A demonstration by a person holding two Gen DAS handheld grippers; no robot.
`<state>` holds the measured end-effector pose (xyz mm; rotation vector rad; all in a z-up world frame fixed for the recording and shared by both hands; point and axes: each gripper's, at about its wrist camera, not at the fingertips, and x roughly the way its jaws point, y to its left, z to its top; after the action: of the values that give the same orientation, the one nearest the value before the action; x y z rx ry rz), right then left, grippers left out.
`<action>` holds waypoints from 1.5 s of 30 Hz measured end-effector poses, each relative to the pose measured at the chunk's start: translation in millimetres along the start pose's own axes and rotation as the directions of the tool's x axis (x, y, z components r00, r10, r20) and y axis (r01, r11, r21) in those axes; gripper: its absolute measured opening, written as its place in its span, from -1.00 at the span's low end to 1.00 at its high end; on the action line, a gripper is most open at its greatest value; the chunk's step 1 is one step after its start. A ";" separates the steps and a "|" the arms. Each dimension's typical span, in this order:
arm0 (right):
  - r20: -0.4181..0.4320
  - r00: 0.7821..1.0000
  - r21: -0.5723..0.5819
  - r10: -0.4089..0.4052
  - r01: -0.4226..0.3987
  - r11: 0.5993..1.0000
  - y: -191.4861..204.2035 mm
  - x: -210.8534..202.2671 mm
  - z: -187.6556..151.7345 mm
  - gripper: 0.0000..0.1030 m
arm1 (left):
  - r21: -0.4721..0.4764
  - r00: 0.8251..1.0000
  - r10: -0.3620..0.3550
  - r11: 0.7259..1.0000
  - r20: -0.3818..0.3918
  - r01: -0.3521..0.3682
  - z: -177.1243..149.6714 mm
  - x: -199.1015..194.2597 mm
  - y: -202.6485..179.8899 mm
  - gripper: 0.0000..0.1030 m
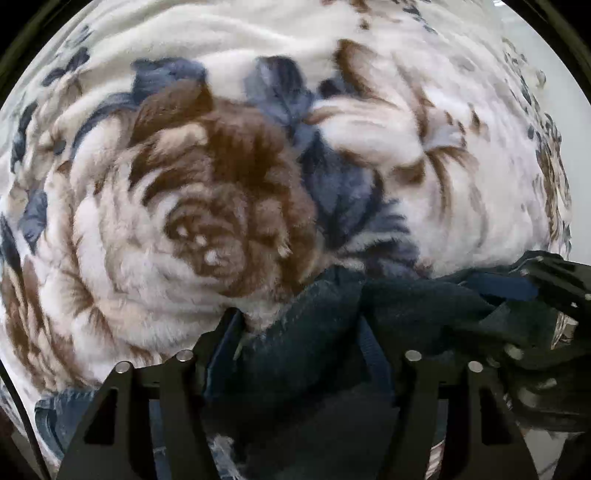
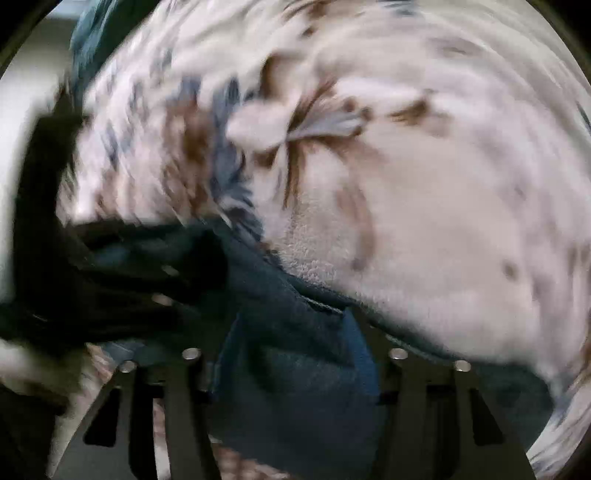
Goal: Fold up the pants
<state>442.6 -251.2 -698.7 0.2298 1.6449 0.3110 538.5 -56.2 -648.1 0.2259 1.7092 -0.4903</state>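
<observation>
The pants [image 1: 321,350] are dark blue-green, bunched just above a fluffy blanket. In the left wrist view my left gripper [image 1: 299,325] points down, its blue-padded fingers [image 1: 225,343] around a thick fold that fills most of the gap. From there the fabric stretches right to my right gripper [image 1: 543,288], which also grips it. The right wrist view is blurred by motion. There the pants [image 2: 295,387] fill the space between the right gripper's [image 2: 295,325] fingers, and the left gripper [image 2: 155,280] shows as a dark smear at the left on the same cloth.
A white plush blanket [image 1: 184,184] with brown and blue flowers covers the whole surface beneath [image 2: 424,221]. Lighter blue denim [image 1: 62,410] peeks out at the lower left edge. A strip of teal cloth [image 2: 92,33] lies at the far upper left of the right wrist view.
</observation>
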 end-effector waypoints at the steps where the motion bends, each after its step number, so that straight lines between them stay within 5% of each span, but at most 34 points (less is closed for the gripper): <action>1: -0.006 0.998 -0.031 -0.068 0.068 0.997 2.9 6.3 2.1 -0.66 | -0.043 1.000 -0.027 0.999 0.010 0.028 1.3 -2.1 8.1 0.03; 6: 0.031 0.999 0.101 -0.009 0.006 0.995 -21.5 8.2 2.1 -0.83 | -0.206 0.988 -0.152 0.966 0.037 0.157 2.8 1.5 40.6 0.03; 12: 0.011 1.000 0.118 -0.012 0.010 0.993 -18.2 4.7 4.2 -0.71 | -0.209 0.992 -0.104 0.971 0.076 0.118 -10.6 -23.5 28.8 0.05; 15: 0.043 0.998 0.107 -0.052 0.047 0.993 -3.5 -19.5 -0.6 -0.19 | -0.215 0.978 -0.029 0.974 0.207 0.075 -36.8 -65.0 24.6 0.26; 16: 0.088 0.993 0.088 -0.078 0.070 0.994 4.6 -32.9 -6.1 0.38 | -0.210 0.962 0.011 0.977 0.272 0.049 -55.1 -83.8 27.4 0.37; 17: 0.117 0.989 0.080 -0.091 0.082 0.993 10.9 -41.6 -12.2 0.73 | -0.227 0.951 0.036 0.973 0.309 0.037 -70.2 -93.2 33.9 0.59; 21: 0.149 0.985 0.115 -0.085 0.068 0.991 36.8 -50.2 -44.7 0.74 | -0.388 0.919 0.038 0.913 0.393 0.128 -146.9 -110.5 93.5 0.99; 23: 0.161 0.982 0.126 -0.100 0.081 0.989 44.3 -44.4 -60.9 0.74 | -0.493 0.923 0.019 0.850 0.385 0.188 -184.8 -98.8 112.2 0.99; 25: 0.168 0.978 0.146 -0.121 0.096 0.985 57.7 -34.9 -79.0 0.74 | -0.613 0.921 -0.003 0.746 0.389 0.261 -220.7 -83.5 133.3 0.99; 28: 0.127 0.985 0.195 -0.114 0.088 0.977 65.6 -12.9 -102.0 0.74 | -0.745 0.888 -0.088 0.512 0.450 0.428 -263.7 -52.3 163.1 0.99; 31: 0.092 0.992 0.247 -0.084 0.059 0.967 67.5 8.3 -115.5 0.74 | -0.787 0.831 -0.127 0.271 0.542 0.554 -285.3 -22.4 191.5 0.98; 34: 0.091 0.991 0.255 -0.103 0.077 0.964 71.3 17.9 -119.5 0.74 | -0.752 0.768 -0.141 0.156 0.624 0.640 -284.3 -5.2 209.3 0.97; 36: 0.091 0.991 0.254 -0.102 0.076 0.964 71.6 18.2 -118.3 0.74 | -0.750 0.758 -0.122 0.115 0.641 0.652 -280.5 -1.3 216.0 0.95; 38: 0.095 0.991 0.256 -0.090 0.063 0.965 70.3 16.4 -115.7 0.74 | -0.737 0.747 -0.082 0.128 0.660 0.664 -275.9 -10.8 211.0 0.86; 39: 0.092 0.992 0.253 -0.088 0.062 0.965 69.8 15.7 -113.8 0.74 | -0.696 0.712 -0.059 0.169 0.700 0.698 -272.9 -24.2 202.9 0.85; 40: 0.092 0.992 0.252 -0.090 0.064 0.966 68.8 14.4 -112.3 0.74 | -0.669 0.694 -0.046 0.226 0.719 0.708 -267.8 -33.5 195.6 0.85; 41: 0.096 0.991 0.252 -0.091 0.064 0.966 67.9 13.3 -110.9 0.74 | -0.682 0.721 -0.019 0.310 0.692 0.663 -259.5 -39.9 185.8 0.85; 42: 0.096 0.991 0.252 -0.092 0.065 0.966 66.4 12.4 -110.3 0.74 | -0.688 0.731 -0.008 0.333 0.682 0.645 -255.9 -39.9 181.8 0.85; 45: 0.089 0.992 0.256 -0.088 0.063 0.965 64.4 10.7 -107.6 0.74 | -0.682 0.723 -0.033 0.302 0.690 0.666 -254.7 -23.5 186.4 0.85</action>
<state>332.4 -194.1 -678.4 0.3676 1.5886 0.0296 394.1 224.8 -628.9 -1.1184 1.1571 0.1563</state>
